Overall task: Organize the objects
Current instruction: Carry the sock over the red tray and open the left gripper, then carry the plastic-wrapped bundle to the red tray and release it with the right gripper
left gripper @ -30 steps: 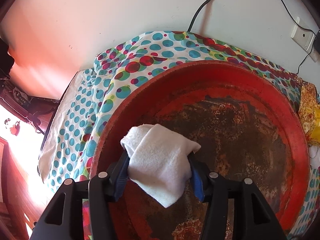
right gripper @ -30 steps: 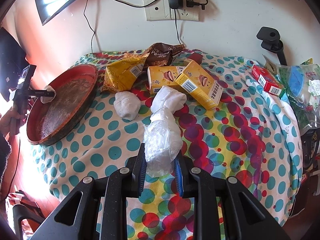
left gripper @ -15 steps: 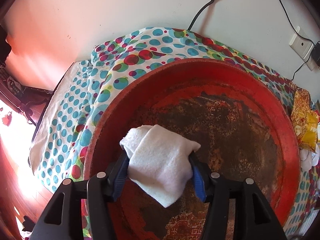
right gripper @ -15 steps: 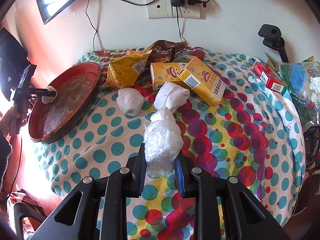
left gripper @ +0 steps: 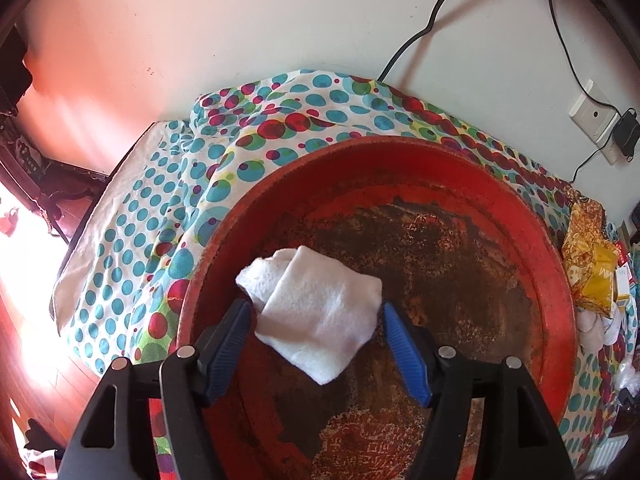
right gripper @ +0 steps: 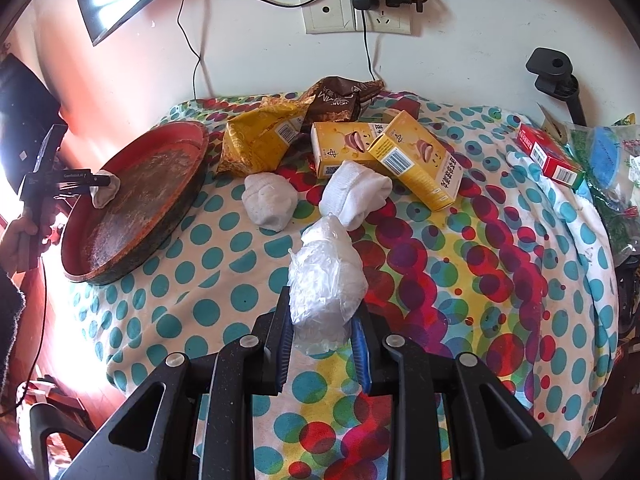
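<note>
White wall and a dotted cloth (left gripper: 168, 236) frame the left wrist view, where a worn red tray (left gripper: 556, 280) fills the middle. Left gripper (left gripper: 318, 334) has its jaws opening, pads clear of the folded white cloth (left gripper: 316, 312) that lies between them on the tray floor

From the right wrist view, the right gripper (right gripper: 322, 344) is clenched on a clear plastic-wrapped bundle (right gripper: 326, 280) above the dotted cloth (right gripper: 460, 280). Beyond it lie two white sock rolls (right gripper: 270, 200), two yellow boxes (right gripper: 416, 164), a yellow packet (right gripper: 256, 142), and the red tray (right gripper: 188, 200) at left
</note>
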